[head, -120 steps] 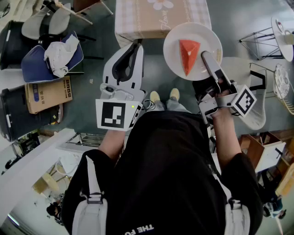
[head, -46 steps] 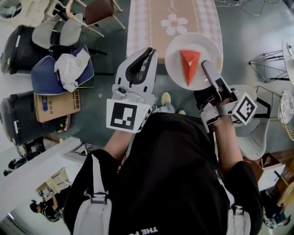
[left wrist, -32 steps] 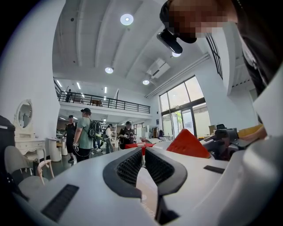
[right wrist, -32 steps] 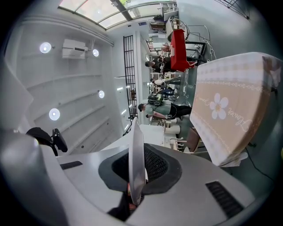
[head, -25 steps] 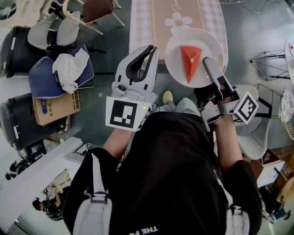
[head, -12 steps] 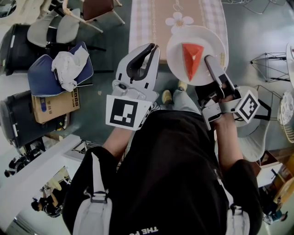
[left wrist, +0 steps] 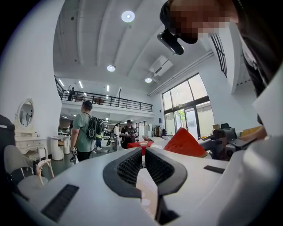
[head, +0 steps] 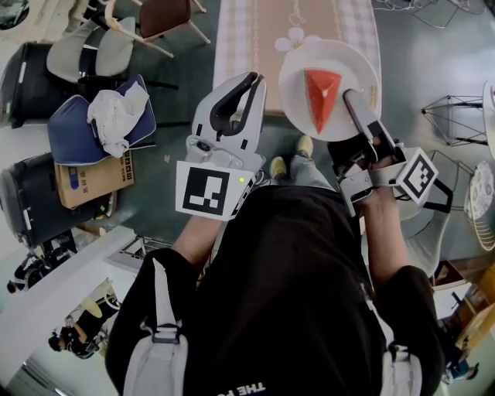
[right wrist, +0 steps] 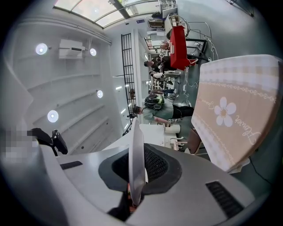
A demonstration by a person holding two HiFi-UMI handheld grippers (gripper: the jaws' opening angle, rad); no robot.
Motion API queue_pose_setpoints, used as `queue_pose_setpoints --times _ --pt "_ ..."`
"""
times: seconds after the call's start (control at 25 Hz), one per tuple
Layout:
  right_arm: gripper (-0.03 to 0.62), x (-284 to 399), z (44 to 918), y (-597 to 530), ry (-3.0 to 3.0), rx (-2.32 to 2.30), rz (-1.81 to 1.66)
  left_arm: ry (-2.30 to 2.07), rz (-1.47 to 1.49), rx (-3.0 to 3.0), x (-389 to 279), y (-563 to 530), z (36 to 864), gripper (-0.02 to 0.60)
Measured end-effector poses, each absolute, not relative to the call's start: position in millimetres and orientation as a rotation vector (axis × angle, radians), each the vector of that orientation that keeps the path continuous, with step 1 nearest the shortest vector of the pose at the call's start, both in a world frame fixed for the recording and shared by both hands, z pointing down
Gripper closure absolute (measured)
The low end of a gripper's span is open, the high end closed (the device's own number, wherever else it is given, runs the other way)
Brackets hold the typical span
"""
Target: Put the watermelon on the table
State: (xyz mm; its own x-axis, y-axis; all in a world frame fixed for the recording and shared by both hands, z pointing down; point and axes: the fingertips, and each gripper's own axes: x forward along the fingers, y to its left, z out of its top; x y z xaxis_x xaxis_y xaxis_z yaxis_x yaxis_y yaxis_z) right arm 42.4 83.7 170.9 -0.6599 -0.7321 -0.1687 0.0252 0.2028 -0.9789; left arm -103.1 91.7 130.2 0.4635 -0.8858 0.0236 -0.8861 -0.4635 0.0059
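Note:
A red wedge of watermelon (head: 321,97) lies on a round white plate (head: 300,62). My right gripper (head: 349,96) is shut on the plate's near right rim and holds it level above the near end of the table (head: 255,31), which has a beige checked cloth with a flower print. In the right gripper view the plate's rim (right wrist: 136,150) stands edge-on between the jaws of the right gripper (right wrist: 134,194), and the table (right wrist: 230,119) is at right. My left gripper (head: 253,78) is held level to the left of the plate, shut with nothing in it. The watermelon (left wrist: 185,143) shows beyond the left gripper (left wrist: 142,164).
A blue chair with a white cloth (head: 104,116), a cardboard box (head: 93,182) and dark bins stand to the left. Chairs (head: 166,15) stand by the table's left side. A wire stool (head: 464,120) and a white chair (head: 429,232) are at right. People (left wrist: 86,130) stand far off.
The person has stepped toward the table. The plate with the watermelon now covers part of the flower print at the table's near end. Both grippers moved along with it.

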Motion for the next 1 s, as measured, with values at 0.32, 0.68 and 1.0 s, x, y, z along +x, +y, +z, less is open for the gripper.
queue_pose_setpoints --times 0.32,0.68,1.0 --pt "0.572 57 172 54 1.826 -0.637 -1.545 -1.635 0.082 2.68 -88 68 134 0.549" --pt "0.572 77 179 22 1.816 -0.632 -1.571 -1.65 0.11 2.684 -70 36 137 0.549" --pt "0.572 98 184 -10 1.807 -0.623 -1.597 -1.666 0.121 2.68 -51 5 137 0.549"
